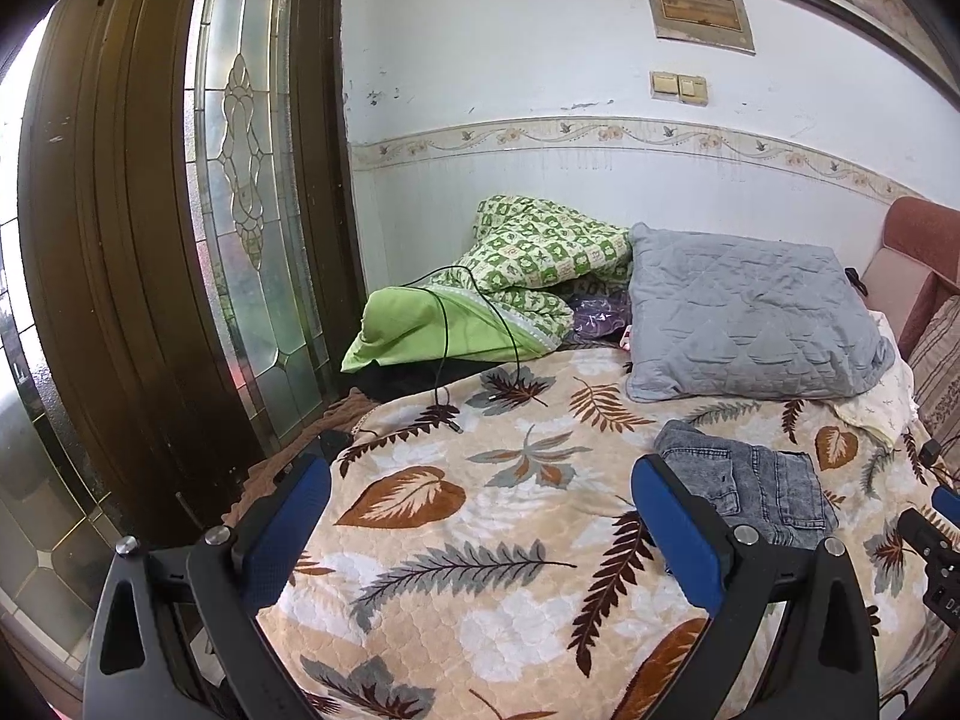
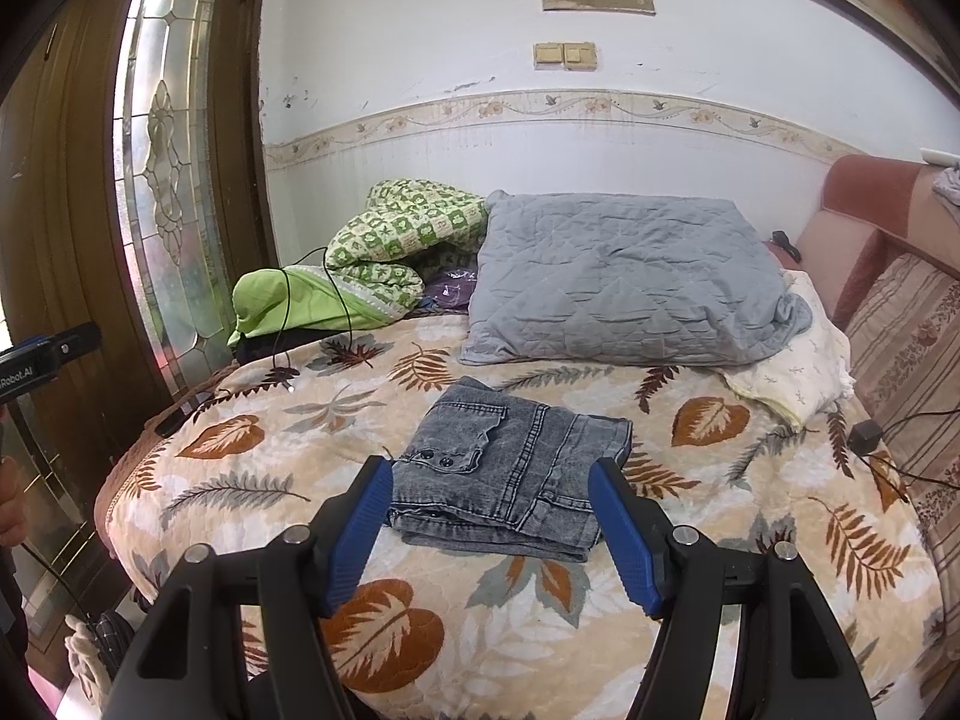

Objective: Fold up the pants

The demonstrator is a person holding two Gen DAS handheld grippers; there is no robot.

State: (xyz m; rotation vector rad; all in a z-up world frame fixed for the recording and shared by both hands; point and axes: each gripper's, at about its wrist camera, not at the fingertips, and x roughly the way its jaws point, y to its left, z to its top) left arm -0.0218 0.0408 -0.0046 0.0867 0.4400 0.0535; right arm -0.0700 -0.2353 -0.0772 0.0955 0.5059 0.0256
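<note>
Pants [image 2: 510, 474]: grey denim, folded into a compact stack, lying flat on bed [image 2: 750, 570] near the middle of the leaf-patterned blanket [image 2: 420, 648]. Two dark snaps visible on the upper flap. Seen in the left wrist view at the right, partly hidden behind one blue pad.

Bed: covered by the blanket, set against a white wall [image 2: 420, 30] and beside a dark wooden door [image 1: 120, 240] with a leaded glass panel. Carrying at its far end a grey quilted pillow [image 2: 618, 282], a crumpled green checked quilt [image 2: 408, 234], a green cushion [image 2: 282, 300] with a black cable [image 2: 336, 294] draped over it, and a cream cloth [image 2: 798, 372] under the pillow's right corner.

Right gripper [image 2: 486, 534]: fingers spread apart, nothing clamped, held just before the near edge of the pants.

Left gripper [image 1: 480, 528]: fingers spread wide, nothing clamped, held over bare blanket, left of the pants.
</note>
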